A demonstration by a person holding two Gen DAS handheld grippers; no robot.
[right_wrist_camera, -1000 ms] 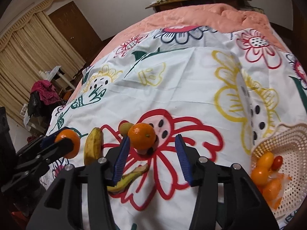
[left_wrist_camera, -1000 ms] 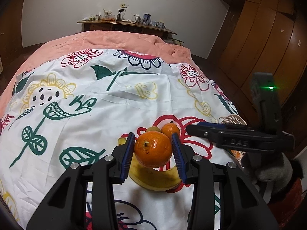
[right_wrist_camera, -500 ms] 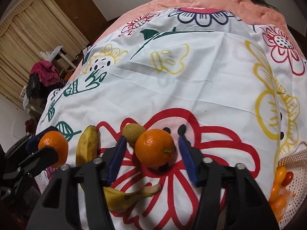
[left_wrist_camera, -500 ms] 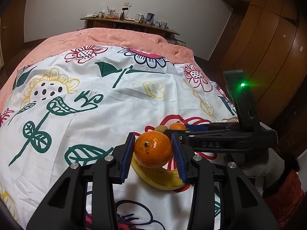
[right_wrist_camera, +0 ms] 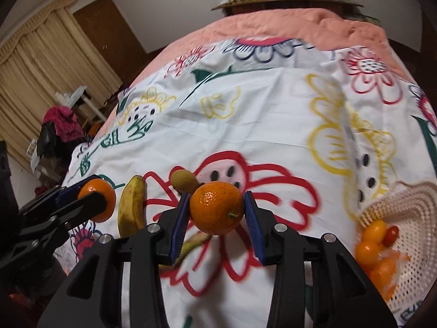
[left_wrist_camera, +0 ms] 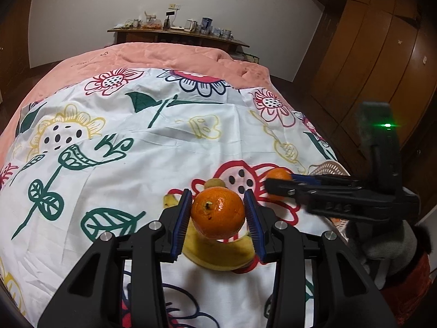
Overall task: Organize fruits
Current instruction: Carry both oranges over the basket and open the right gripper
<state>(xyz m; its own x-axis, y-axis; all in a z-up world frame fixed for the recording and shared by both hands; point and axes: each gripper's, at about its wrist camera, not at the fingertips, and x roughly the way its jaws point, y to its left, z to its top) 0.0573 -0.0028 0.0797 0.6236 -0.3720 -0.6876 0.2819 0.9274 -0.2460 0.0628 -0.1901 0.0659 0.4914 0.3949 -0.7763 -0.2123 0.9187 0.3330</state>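
Holding one orange in each gripper above the flowered sheet [left_wrist_camera: 169, 142].

Left gripper [left_wrist_camera: 218, 213] is clamped on an orange [left_wrist_camera: 218, 212]; right gripper [right_wrist_camera: 217, 209] is clamped on the second orange [right_wrist_camera: 216, 207]. Banana [right_wrist_camera: 131, 205] and kiwi [right_wrist_camera: 184, 181] lie at 10 o'clock, basket [right_wrist_camera: 409, 218] at 3 o'clock.

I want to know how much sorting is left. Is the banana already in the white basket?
No. In the right wrist view the banana lies on the flowered sheet, far left of the white basket, which holds only small orange and red fruits.
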